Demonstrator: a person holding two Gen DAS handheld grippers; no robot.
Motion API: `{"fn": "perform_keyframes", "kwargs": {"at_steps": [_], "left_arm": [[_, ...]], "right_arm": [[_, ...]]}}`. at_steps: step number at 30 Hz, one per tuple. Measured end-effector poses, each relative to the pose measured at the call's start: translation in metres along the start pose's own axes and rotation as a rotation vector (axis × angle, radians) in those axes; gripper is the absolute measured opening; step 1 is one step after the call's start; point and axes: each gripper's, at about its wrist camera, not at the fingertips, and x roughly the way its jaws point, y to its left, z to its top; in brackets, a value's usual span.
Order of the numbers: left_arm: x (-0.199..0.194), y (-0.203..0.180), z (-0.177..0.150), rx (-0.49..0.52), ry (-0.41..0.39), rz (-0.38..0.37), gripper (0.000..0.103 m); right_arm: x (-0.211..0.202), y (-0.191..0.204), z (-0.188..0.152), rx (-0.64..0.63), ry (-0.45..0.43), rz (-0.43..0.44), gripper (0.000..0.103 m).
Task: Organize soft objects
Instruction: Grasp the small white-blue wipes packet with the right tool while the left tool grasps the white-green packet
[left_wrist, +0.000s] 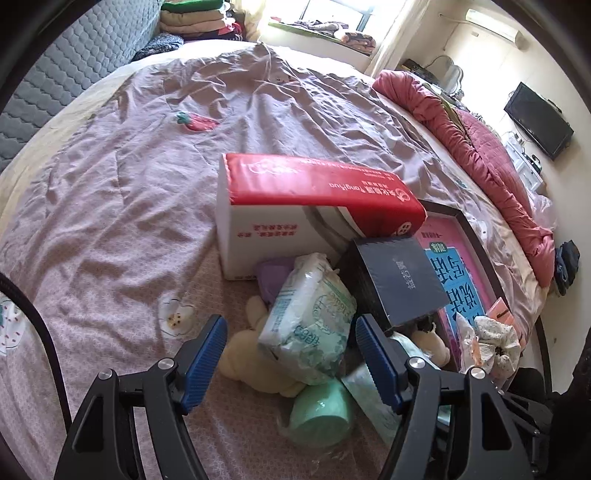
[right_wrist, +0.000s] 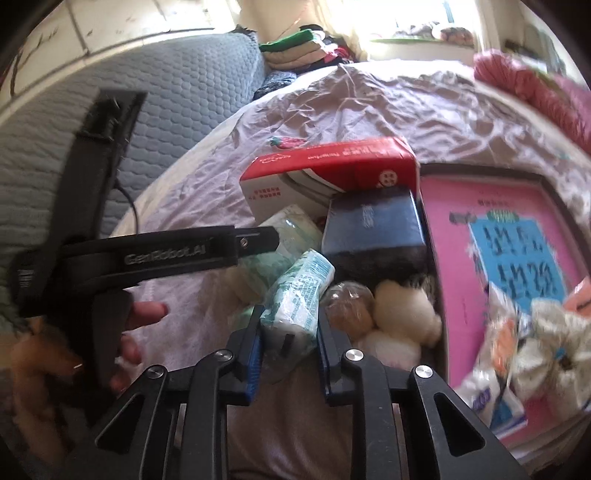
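Observation:
A pile of soft things lies on the pink bed sheet (left_wrist: 110, 192). In the left wrist view my left gripper (left_wrist: 290, 332) is open, its blue fingers on either side of a green and white tissue pack (left_wrist: 308, 317) without touching it. A cream plush toy (left_wrist: 251, 354) lies under that pack, with a mint green cup shape (left_wrist: 321, 413) in front. In the right wrist view my right gripper (right_wrist: 290, 325) is shut on a second tissue pack (right_wrist: 295, 299) and holds it over the pile. White plush balls (right_wrist: 402, 314) lie just to its right.
A red and white tissue box (left_wrist: 295, 206) stands behind the pile, with a dark blue box (left_wrist: 399, 277) leaning on it. A pink and blue book in a dark frame (right_wrist: 509, 266) lies right. A red quilt (left_wrist: 480, 147) lines the bed's right edge. Crumpled bags (right_wrist: 535, 354) lie near right.

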Motion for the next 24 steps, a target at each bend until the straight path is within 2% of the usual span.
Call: {"fn": "perform_keyframes", "kwargs": {"at_steps": [5, 7, 9, 13, 18, 24], "left_arm": [[0.009, -0.006, -0.001, 0.025, 0.016, 0.011, 0.072], [0.012, -0.011, -0.003, 0.055, 0.018, 0.049, 0.071], [0.014, -0.017, -0.004, 0.09, 0.017, 0.08, 0.07], [0.02, -0.022, -0.006, 0.117, 0.031, 0.079, 0.064], [0.026, -0.036, -0.011, 0.216, 0.034, 0.162, 0.061], [0.029, -0.034, -0.01, 0.201, 0.035, 0.142, 0.058]], "right_arm": [[-0.009, 0.0, -0.011, -0.07, 0.015, -0.034, 0.023], [-0.006, 0.004, -0.015, -0.111, 0.026, -0.053, 0.023], [-0.001, 0.007, -0.018, -0.126, 0.038, -0.045, 0.023], [0.006, 0.005, -0.021, -0.135, 0.056, -0.056, 0.023], [0.015, 0.006, -0.023, -0.146, 0.065, -0.059, 0.023], [0.02, 0.003, -0.023, -0.136, 0.075, -0.045, 0.022]]}}
